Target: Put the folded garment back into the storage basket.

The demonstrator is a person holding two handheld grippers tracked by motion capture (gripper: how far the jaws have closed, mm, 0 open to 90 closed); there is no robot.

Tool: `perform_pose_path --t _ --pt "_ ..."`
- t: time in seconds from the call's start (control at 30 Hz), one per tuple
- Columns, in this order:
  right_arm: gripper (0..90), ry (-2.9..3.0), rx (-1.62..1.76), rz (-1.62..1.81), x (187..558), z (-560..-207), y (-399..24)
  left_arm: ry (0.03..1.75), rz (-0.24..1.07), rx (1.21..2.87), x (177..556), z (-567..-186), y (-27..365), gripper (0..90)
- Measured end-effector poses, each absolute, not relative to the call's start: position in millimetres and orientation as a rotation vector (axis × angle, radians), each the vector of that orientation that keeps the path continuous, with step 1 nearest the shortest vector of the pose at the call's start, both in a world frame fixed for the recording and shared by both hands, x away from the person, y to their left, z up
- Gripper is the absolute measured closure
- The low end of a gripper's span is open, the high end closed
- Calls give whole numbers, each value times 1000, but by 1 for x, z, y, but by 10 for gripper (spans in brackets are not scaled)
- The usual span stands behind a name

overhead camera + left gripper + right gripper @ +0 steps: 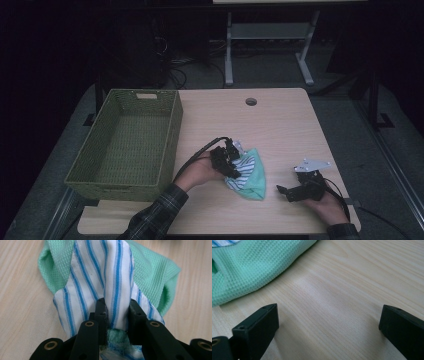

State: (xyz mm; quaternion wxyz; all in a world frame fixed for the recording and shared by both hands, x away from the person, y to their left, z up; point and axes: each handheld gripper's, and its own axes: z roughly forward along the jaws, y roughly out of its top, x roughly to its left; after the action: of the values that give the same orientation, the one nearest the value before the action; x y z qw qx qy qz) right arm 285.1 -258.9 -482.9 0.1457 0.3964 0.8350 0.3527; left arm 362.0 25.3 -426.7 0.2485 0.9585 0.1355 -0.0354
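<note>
A white cloth with blue stripes (110, 270) lies bunched on top of a green waffle-weave cloth (152, 272) near the middle of the wooden table (280, 125). My left gripper (117, 315) is shut on a fold of the striped cloth; in the high view that gripper (231, 161) sits at the left edge of the cloth pile (252, 175). My right gripper (282, 190) rests low over the table to the right of the pile, jaws wide apart with bare wood between them (328, 320). The green cloth (249, 267) shows at the upper left of the right gripper view.
An olive woven basket (167, 145) with nothing inside stands on the left part of the table. A round cable hole (251, 102) is near the far edge. A metal stand (270, 35) and cables are on the floor beyond.
</note>
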Motion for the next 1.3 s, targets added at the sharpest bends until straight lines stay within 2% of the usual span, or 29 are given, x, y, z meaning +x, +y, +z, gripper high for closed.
perform_pose_path --t 1.3 --pt "23 2400 1153 1014 285 -483 -259 426 -48 2486 366 -351 52 728"
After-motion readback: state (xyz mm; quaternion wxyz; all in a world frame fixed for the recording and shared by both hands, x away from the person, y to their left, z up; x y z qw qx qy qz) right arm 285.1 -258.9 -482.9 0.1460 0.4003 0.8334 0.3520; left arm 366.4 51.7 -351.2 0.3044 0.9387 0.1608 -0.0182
